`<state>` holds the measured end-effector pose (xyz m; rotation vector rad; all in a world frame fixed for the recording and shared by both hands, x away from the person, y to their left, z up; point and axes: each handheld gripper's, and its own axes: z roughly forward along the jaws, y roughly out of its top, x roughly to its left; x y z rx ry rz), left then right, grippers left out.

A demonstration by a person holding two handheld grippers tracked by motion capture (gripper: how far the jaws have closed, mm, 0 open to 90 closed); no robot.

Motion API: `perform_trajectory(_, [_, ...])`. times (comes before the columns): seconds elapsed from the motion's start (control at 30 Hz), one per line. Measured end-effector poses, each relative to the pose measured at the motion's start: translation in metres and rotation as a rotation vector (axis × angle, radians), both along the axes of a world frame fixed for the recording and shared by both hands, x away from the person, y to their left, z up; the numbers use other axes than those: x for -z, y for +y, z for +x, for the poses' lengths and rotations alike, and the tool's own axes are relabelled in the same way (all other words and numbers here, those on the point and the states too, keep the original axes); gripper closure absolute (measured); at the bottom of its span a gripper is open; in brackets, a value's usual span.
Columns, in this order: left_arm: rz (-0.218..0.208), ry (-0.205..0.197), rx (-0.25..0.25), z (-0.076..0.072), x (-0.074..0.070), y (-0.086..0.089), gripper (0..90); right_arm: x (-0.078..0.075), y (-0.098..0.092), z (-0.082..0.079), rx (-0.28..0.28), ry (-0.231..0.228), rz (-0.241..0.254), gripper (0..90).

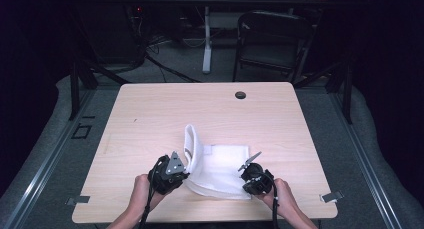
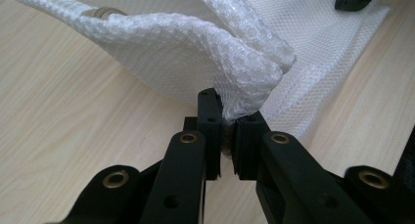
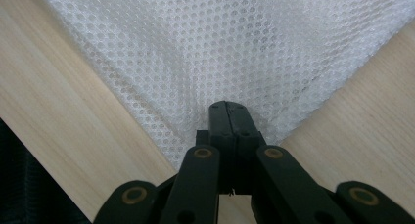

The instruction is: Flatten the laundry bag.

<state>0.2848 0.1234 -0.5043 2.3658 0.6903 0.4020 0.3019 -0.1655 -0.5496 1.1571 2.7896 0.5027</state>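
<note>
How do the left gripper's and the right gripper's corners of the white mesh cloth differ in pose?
The left gripper has its corner of the white mesh cloth lifted and curled over into a fold; the right gripper has its corner lying flat on the table. Left's corner looks bunched; right's is smooth. Both grippers are shut on the cloth.

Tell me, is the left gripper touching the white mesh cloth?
Touching. In the left gripper view, the left gripper has its jaws pinched on a bunched edge of the white mesh cloth.
</note>
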Motion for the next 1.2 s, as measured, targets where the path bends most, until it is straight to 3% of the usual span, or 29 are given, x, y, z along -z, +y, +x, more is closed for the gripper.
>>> perform_trajectory(0.03, [0.006, 0.004, 0.0, 0.001, 0.001, -0.001, 84.2, 0.001, -0.001, -0.001, 0.016, 0.005, 0.017, 90.0])
perform_trajectory(0.17, [0.01, 0.025, -0.009, 0.003, 0.007, -0.003, 84.3, -0.001, -0.006, 0.001, 0.009, 0.013, -0.012, 90.0])
perform_trajectory(0.2, [0.006, 0.032, -0.014, 0.003, 0.008, -0.003, 84.2, 0.0, -0.006, 0.0, 0.022, 0.006, 0.01, 90.0])
perform_trajectory(0.27, [-0.004, 0.043, -0.023, 0.005, 0.009, -0.002, 84.2, -0.001, -0.007, 0.001, 0.016, 0.004, 0.006, 90.0])
perform_trajectory(0.33, [-0.001, 0.045, -0.026, 0.005, 0.01, -0.001, 84.3, -0.003, -0.006, 0.0, 0.001, -0.041, 0.001, 90.0])
perform_trajectory(0.37, [-0.005, 0.048, -0.031, 0.006, 0.01, -0.001, 84.3, -0.004, -0.005, -0.001, -0.005, -0.054, 0.03, 90.0])
perform_trajectory(0.43, [-0.003, 0.053, -0.035, 0.006, 0.01, 0.0, 84.3, -0.006, -0.001, -0.002, -0.026, -0.077, 0.036, 90.0])
perform_trajectory(0.63, [0.006, 0.069, -0.046, 0.006, 0.013, 0.003, 84.4, 0.001, 0.005, 0.002, -0.047, -0.042, 0.021, 90.0])
perform_trajectory(1.2, [0.013, 0.107, -0.08, 0.007, 0.02, 0.008, 84.1, 0.002, -0.004, 0.007, -0.033, -0.038, 0.038, 90.0])
